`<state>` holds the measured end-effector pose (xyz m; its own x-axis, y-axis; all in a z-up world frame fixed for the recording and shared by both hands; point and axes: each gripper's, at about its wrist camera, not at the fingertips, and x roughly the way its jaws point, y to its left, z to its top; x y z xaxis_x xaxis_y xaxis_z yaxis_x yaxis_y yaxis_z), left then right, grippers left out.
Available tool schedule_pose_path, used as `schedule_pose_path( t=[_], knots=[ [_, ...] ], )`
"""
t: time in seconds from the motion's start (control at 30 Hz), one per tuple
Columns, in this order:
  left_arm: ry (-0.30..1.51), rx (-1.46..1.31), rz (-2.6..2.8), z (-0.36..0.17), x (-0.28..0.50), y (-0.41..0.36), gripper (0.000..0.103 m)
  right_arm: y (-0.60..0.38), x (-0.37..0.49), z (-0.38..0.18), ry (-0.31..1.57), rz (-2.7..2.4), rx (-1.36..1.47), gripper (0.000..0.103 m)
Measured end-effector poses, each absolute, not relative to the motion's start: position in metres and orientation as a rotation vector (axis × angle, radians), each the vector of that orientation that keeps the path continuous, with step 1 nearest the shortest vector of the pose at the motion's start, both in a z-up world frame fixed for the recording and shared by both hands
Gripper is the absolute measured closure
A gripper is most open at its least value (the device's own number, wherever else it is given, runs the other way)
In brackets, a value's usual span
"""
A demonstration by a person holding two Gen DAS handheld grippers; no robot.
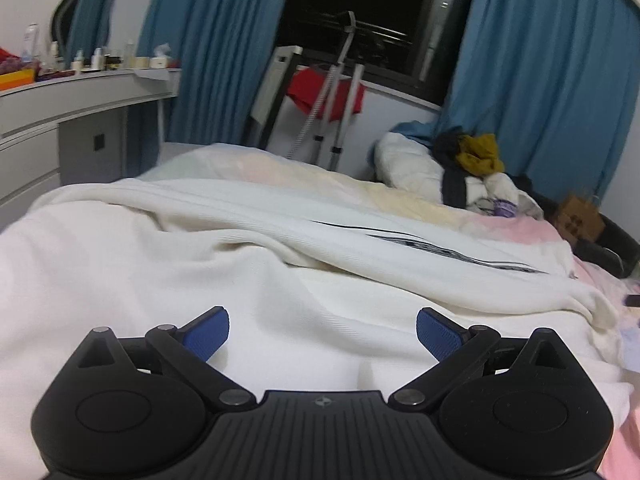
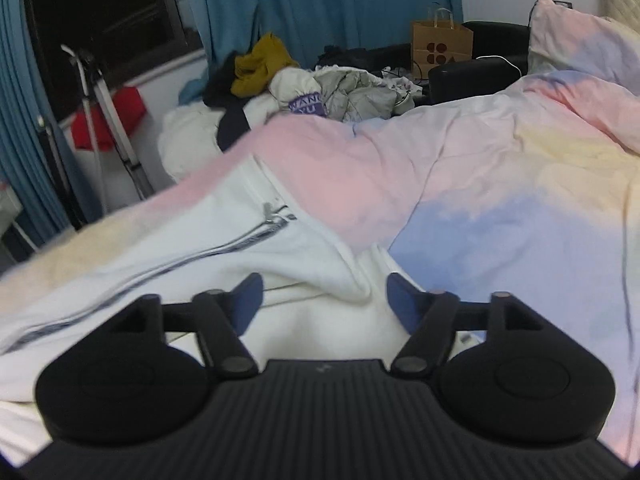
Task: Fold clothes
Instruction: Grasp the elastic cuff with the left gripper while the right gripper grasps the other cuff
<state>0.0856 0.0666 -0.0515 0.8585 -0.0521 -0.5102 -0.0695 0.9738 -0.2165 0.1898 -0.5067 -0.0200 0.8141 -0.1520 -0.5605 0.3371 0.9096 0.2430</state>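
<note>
A white zip-up jacket (image 1: 256, 240) lies spread across the bed, its dark zipper line (image 1: 452, 254) running toward the right. My left gripper (image 1: 322, 334) hovers low over the jacket's white cloth, open, with nothing between its blue pads (image 1: 208, 334). In the right wrist view the same jacket (image 2: 192, 252) shows its zipper pull (image 2: 269, 213) and a bunched edge just ahead of my right gripper (image 2: 325, 300). That gripper is open too, its blue pads (image 2: 248, 304) on either side of the white fold without touching it.
The pastel pink, blue and yellow duvet (image 2: 500, 184) covers the bed, with a pillow (image 2: 576, 40) at the far right. A heap of other clothes (image 2: 304, 88) sits at the bed's far edge, beside a paper bag (image 2: 440, 46). A grey dresser (image 1: 60, 120) stands left; a drying rack (image 1: 336, 92) stands by the window.
</note>
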Motion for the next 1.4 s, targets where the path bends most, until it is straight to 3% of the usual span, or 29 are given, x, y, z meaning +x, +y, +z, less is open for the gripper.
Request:
schedule_pose_path(
  t=[0.27,0.33,0.77,0.87,1.1,1.3,1.4],
  knots=[
    [0.522,-0.169,0.041,-0.024,0.050,0.066,0.002,-0.441,0.099,0.022,0.457,-0.076,0.299,0.029],
    [0.550,-0.186,0.045,-0.018,0.043,0.072,0.002,-0.427,0.080,0.025,0.439,-0.042,0.309,0.014],
    [0.719,-0.558,0.200,0.017,-0.036,0.192,0.005,-0.461,0.054,-0.019,0.545,-0.155,0.543,0.014],
    [0.728,-0.706,0.220,0.009,-0.054,0.223,0.012,-0.484,0.053,-0.031,0.545,-0.193,0.695,0.014],
    [0.729,-1.047,0.219,-0.017,-0.079,0.285,0.014,-0.528,0.044,-0.068,0.565,-0.268,1.018,0.014],
    [0.791,-1.172,0.265,-0.049,-0.059,0.296,0.020,-0.541,0.039,-0.081,0.569,-0.297,1.106,0.014],
    [0.728,-1.188,0.276,-0.055,-0.052,0.303,0.023,-0.541,0.039,-0.082,0.571,-0.295,1.109,0.014]
  ],
)
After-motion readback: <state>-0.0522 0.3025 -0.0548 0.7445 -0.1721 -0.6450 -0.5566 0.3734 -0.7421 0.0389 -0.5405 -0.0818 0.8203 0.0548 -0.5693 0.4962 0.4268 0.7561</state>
